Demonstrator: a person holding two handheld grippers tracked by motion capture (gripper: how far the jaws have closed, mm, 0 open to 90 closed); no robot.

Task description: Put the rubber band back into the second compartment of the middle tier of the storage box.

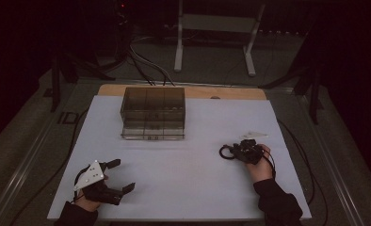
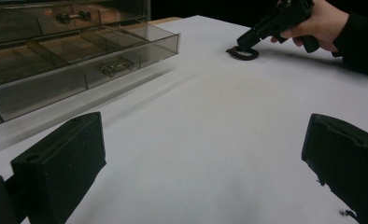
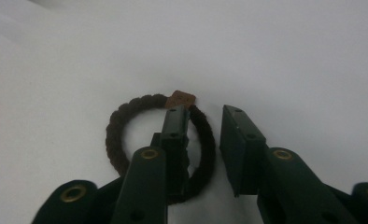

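We risk losing the hair tie (image 3: 159, 144): one right gripper (image 3: 204, 140) jaw sits inside the loop, the other outside, a gap remaining, so it could slip away. Our right hand (image 1: 260, 165) tilts down at the table (image 1: 183, 188). The left gripper (image 2: 205, 172) rests wide open, holding nothing.

The left gripper (image 1: 120, 176) sits low in the person's left hand (image 1: 90, 197), its black jaws spread wide apart with nothing between them. The right gripper (image 1: 228, 151), held in the right hand (image 1: 259, 165) on a dark-sleeved forearm, tilts downward, its jaws narrowed but still parted.
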